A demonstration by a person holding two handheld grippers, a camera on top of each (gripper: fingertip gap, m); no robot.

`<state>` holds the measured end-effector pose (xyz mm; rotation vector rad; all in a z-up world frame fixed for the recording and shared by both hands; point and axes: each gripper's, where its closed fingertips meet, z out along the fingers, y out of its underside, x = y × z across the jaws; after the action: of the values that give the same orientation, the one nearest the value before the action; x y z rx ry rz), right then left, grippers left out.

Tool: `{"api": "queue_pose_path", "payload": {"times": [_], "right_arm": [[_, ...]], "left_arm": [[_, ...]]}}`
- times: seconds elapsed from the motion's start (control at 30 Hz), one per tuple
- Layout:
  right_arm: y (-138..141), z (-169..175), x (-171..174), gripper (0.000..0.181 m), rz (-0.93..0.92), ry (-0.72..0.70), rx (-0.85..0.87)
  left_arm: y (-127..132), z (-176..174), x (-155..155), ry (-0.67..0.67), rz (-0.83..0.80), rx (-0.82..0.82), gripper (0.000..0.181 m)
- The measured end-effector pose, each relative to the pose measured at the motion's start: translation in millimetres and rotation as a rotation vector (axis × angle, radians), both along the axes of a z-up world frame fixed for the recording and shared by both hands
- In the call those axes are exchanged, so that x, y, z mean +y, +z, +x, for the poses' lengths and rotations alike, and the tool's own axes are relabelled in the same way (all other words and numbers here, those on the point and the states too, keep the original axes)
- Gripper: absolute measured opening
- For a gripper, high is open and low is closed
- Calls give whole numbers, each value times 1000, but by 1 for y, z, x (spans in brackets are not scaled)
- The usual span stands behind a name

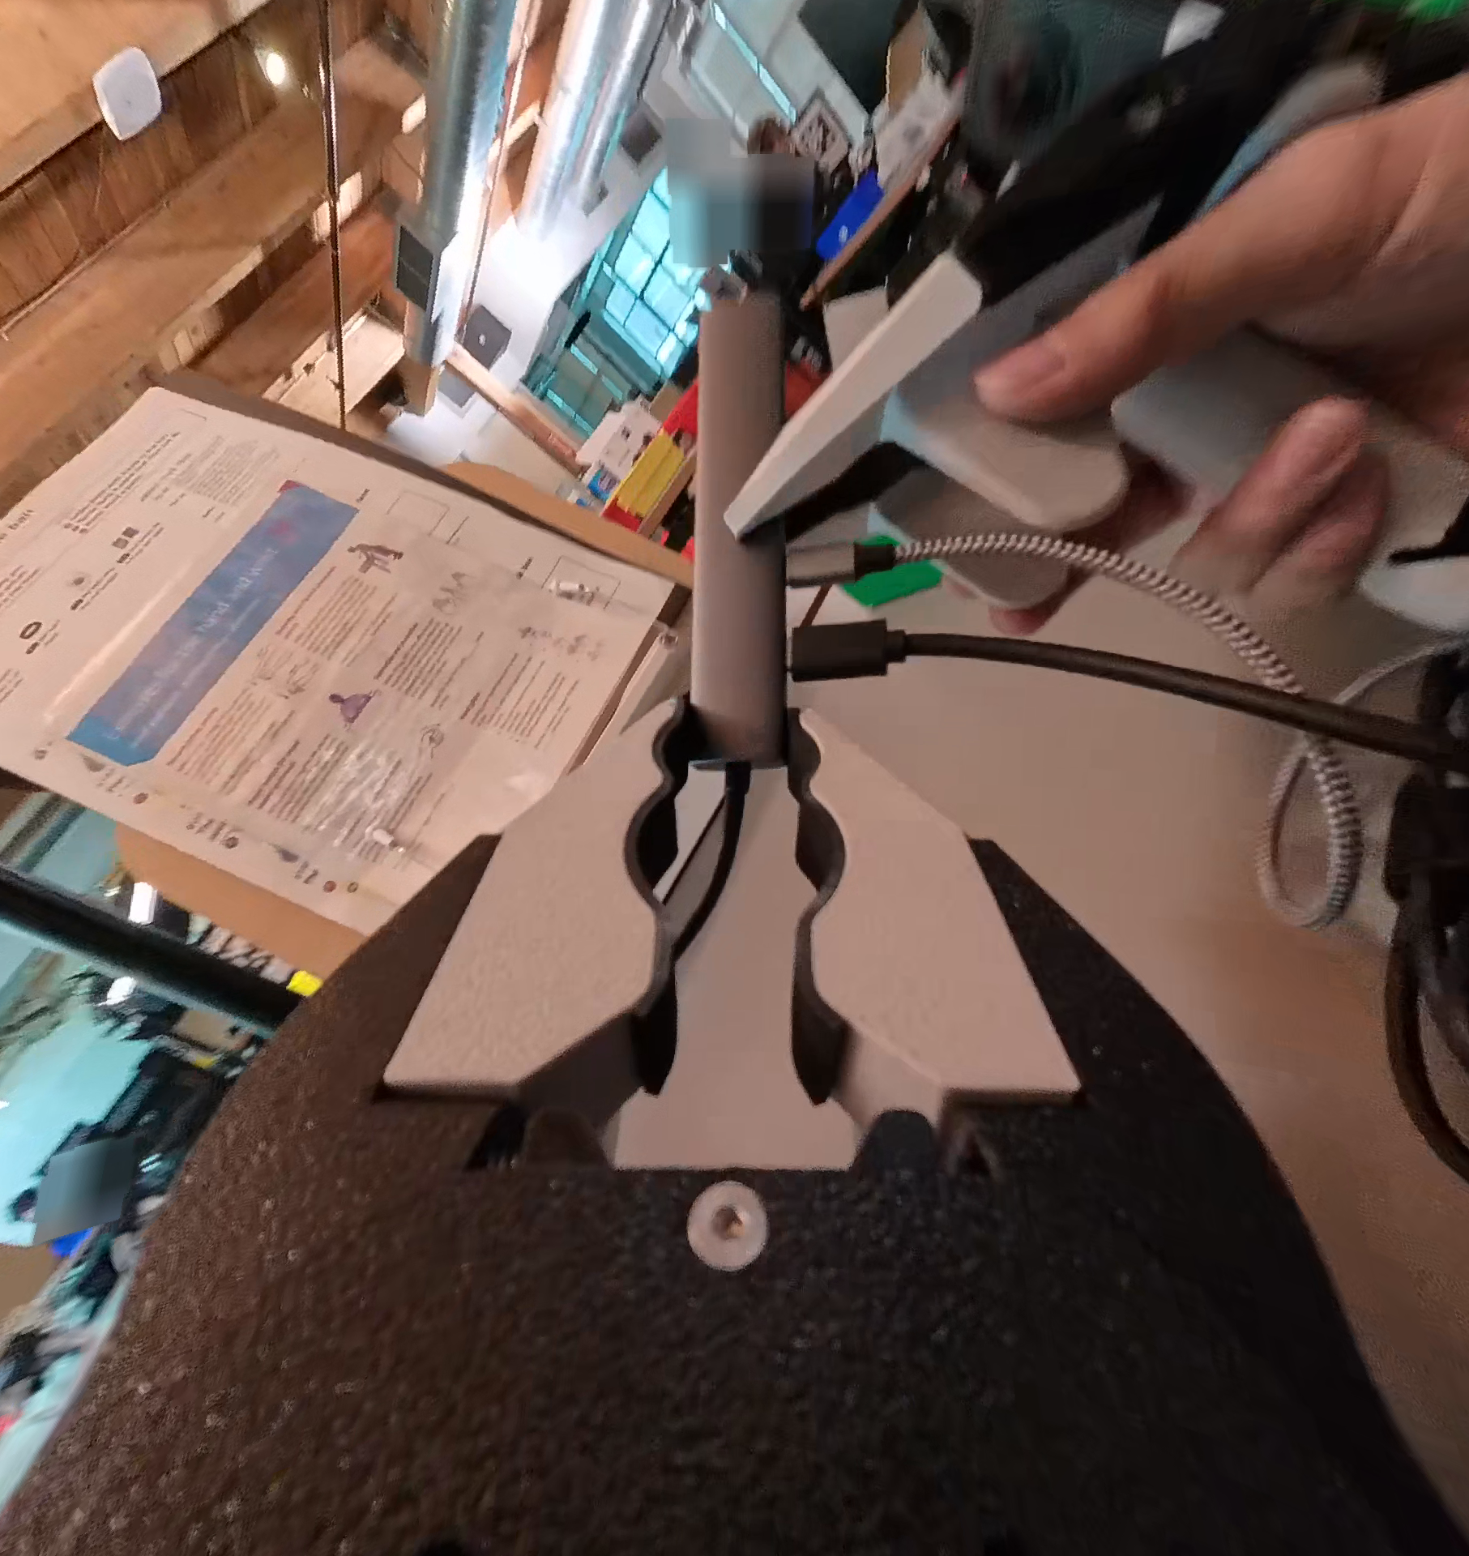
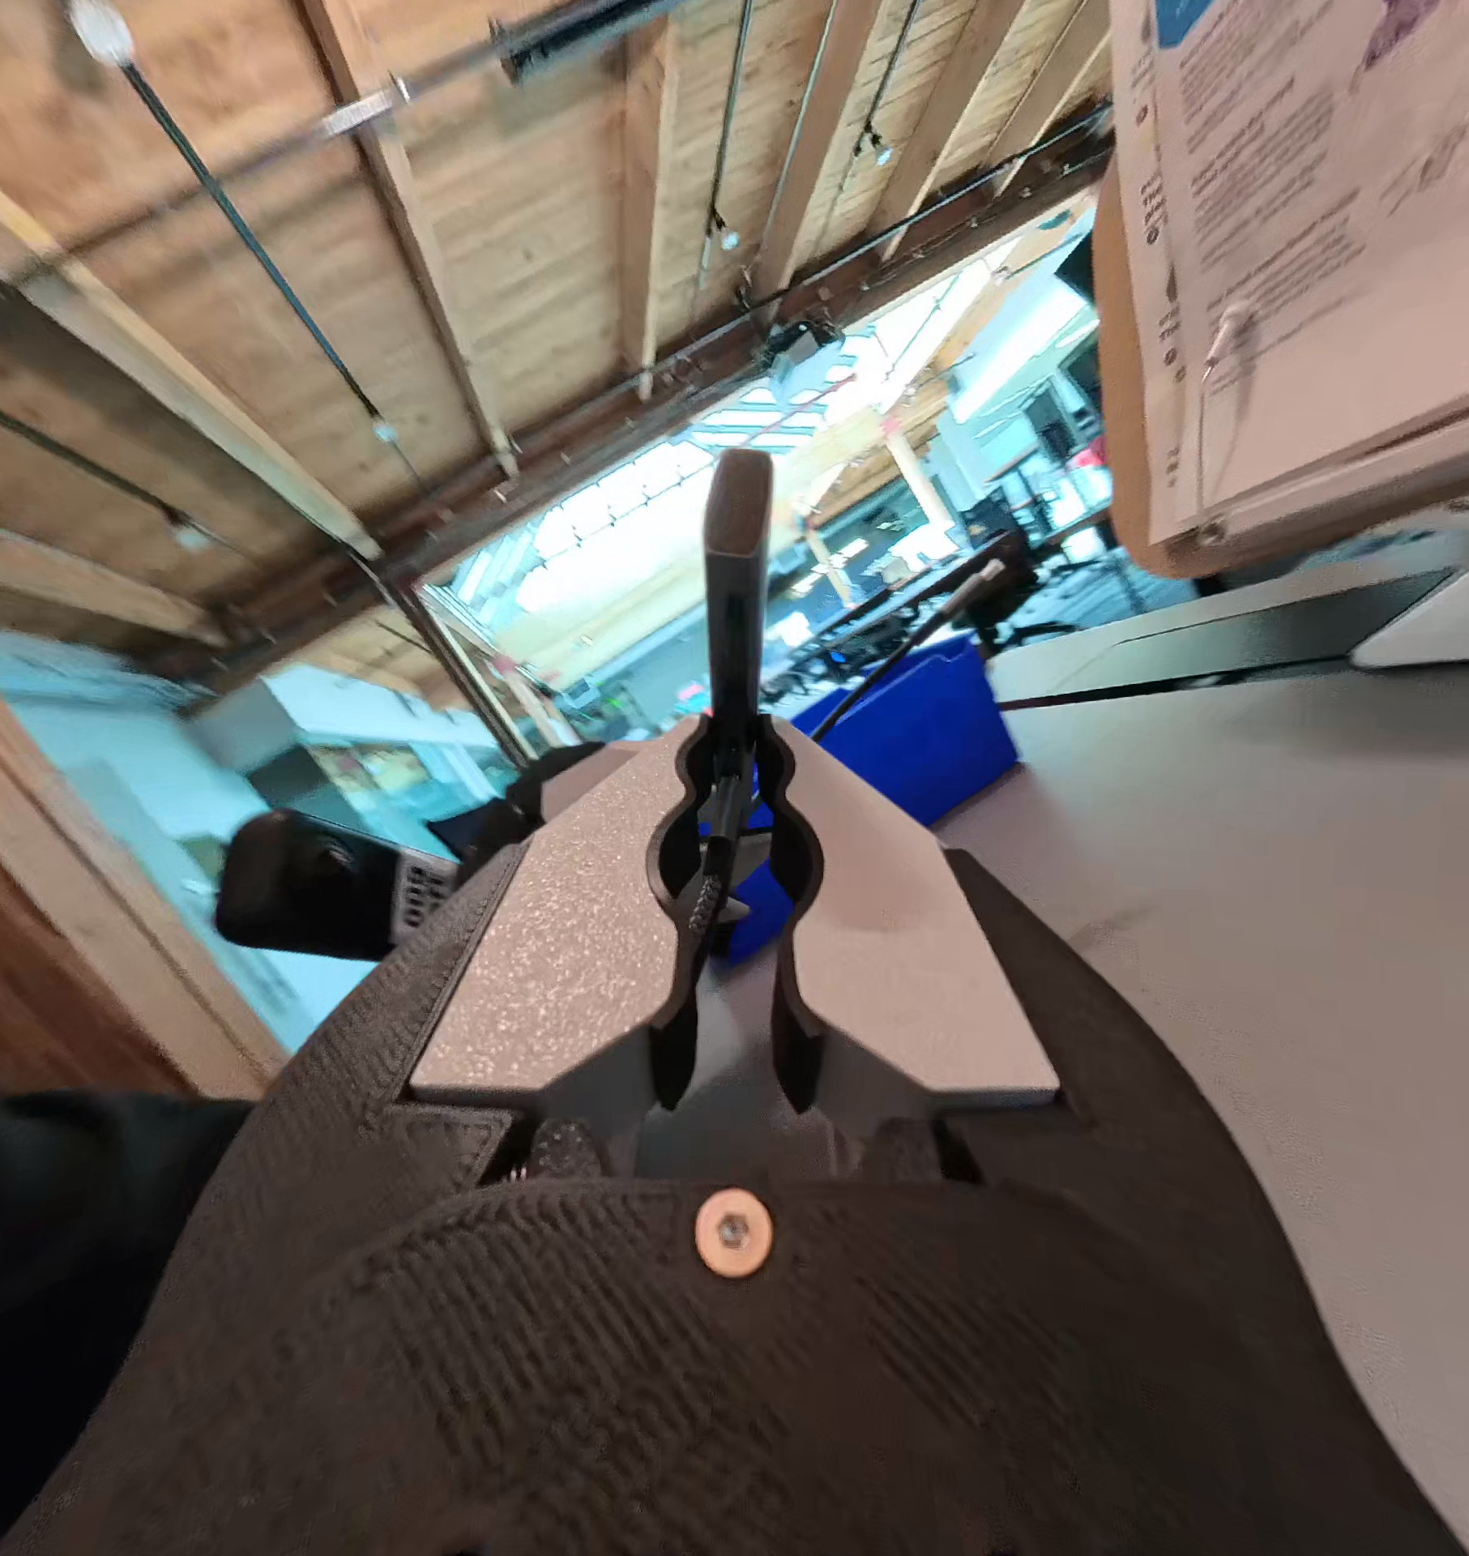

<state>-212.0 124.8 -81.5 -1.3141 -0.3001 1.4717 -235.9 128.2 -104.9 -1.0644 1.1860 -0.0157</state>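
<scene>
We see the slim grey metal hub bar (image 1: 737,522) pinched upright at the left gripper (image 1: 739,741) tips, a black cable plug (image 1: 840,650) touching its right side. Our right gripper (image 2: 735,732) clamps a black plug (image 2: 737,539) upright; blue bin (image 2: 907,741) just beyond.

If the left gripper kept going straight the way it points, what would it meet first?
The left gripper already clamps a grey hub pointing ahead. Past its tip, only distant room shows; the right gripper's finger sits beside that line, depth unclear.

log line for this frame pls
left gripper: shut on grey hub | right gripper: shut on cable plug | black cable plugged into hub
</scene>
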Motion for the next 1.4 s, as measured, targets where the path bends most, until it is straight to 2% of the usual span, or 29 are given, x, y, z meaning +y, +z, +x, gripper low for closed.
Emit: {"api": "queue_pose_path", "payload": {"times": [0.17, 0.37, 0.53, 0.6, 0.77, 0.93, 1.03, 1.13, 1.17, 1.23, 1.3, 1.33, 1.4], "right_arm": [[8, 0, -6, 9, -81, 87, 105], [16, 0, -12, 9, -103, 148, 144], [21, -1, -17, 9, -103, 187, 148], [23, -2, -20, 9, -111, 215, 149], [19, -8, -27, 9, -139, 289, 112], [23, -7, -27, 8, -129, 289, 136], [23, -7, -25, 8, -130, 266, 147], [20, -6, -18, 12, -61, 151, 97], [20, -6, -16, 28, 11, 76, 50], [20, -5, -12, 49, 200, -117, -106], [16, -5, -8, 60, 418, -348, -358], [13, -5, -8, 59, 527, -450, -496], [11, -14, -14, 49, 721, -555, -679]], "left_arm": [[15, -1, -9, -112, -14, -158, 23], [25, -1, -18, -161, 56, -220, 26], [32, -4, -22, -203, 25, -283, 34], [33, -3, -25, -228, 21, -284, 36], [21, 6, -36, -299, 11, -177, 24], [26, 7, -36, -270, 16, -175, 23], [24, 7, -34, -266, -55, -192, 23], [22, 4, -23, -239, -214, -263, 22], [20, -1, -13, -191, -264, -295, 22], [15, -18, 10, -61, -317, -344, 22], [6, -35, 31, 84, -375, -390, 22], [1, -38, 36, 106, -400, -399, 22], [-6, -37, 38, 116, -442, -408, 22]]}}
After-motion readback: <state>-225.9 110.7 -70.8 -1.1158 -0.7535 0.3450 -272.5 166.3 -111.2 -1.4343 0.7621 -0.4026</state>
